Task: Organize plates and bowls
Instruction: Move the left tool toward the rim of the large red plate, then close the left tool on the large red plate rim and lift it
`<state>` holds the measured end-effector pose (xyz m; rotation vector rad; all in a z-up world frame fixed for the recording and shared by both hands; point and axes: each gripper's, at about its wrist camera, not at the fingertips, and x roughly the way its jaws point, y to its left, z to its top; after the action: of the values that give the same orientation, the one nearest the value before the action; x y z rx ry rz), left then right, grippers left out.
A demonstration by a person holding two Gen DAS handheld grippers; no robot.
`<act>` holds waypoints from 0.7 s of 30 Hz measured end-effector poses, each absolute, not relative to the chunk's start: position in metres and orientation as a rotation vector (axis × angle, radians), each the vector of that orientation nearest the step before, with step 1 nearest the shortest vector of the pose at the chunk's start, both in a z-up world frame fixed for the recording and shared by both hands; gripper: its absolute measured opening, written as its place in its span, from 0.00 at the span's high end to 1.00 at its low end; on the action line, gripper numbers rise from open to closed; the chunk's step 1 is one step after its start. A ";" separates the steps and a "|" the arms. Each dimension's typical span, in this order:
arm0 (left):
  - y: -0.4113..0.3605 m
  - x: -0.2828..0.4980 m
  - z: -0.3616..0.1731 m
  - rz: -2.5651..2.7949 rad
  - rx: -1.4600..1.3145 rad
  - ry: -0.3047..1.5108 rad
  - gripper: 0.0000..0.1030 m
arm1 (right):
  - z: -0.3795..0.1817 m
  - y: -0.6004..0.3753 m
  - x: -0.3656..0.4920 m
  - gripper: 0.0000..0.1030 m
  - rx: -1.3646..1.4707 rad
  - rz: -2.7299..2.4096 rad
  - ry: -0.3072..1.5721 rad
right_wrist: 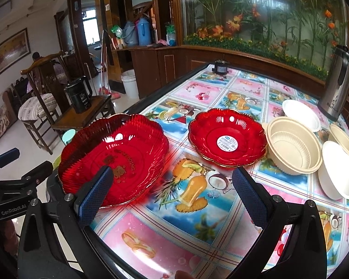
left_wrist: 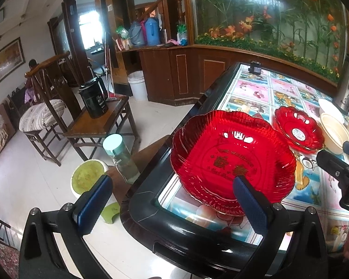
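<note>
Both claws gape wide and empty; the near red plate [right_wrist: 114,158] overhangs the table [right_wrist: 197,232] edge, so a nudge might tip it off.

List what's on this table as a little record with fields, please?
Surface: table with fruit-print cover
Red plates: two; large one at the near corner, smaller stickered one beside it
Pale bowls: four, clustered right of the red plates
Flask: steel, far right
Left gripper: open
Right gripper: open, empty

A home's living room: wooden chairs [right_wrist: 41,97], thermos flasks [right_wrist: 143,31] on a counter, fruit-print table [right_wrist: 197,209].
</note>
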<state>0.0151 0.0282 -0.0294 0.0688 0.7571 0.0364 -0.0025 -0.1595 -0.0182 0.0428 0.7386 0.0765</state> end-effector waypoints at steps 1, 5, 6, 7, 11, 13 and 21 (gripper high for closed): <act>0.029 0.016 -0.030 0.035 0.066 0.761 0.00 | -0.019 -0.159 -0.001 0.00 0.042 0.077 0.741; 0.032 0.023 -0.033 0.030 0.049 0.773 0.07 | -0.019 -0.158 0.008 0.01 0.061 0.083 0.749; 0.034 0.024 -0.034 0.035 0.045 0.778 0.09 | -0.020 -0.158 0.010 0.02 0.068 0.085 0.752; 0.035 0.027 -0.036 0.040 0.037 0.786 0.12 | -0.020 -0.157 0.012 0.03 0.075 0.088 0.756; 0.042 0.035 -0.044 0.055 0.018 0.821 0.18 | -0.023 -0.158 0.020 0.03 0.105 0.094 0.773; 0.046 0.039 -0.050 0.061 0.005 0.839 0.18 | -0.026 -0.160 0.025 0.03 0.120 0.092 0.786; 0.056 0.055 -0.059 0.072 -0.047 0.899 0.18 | -0.043 -0.169 0.043 0.03 0.173 0.063 0.847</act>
<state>0.0546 0.0561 -0.0593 -0.0473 0.8992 0.0718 0.0429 -0.1690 -0.0431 0.1735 0.8470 0.0625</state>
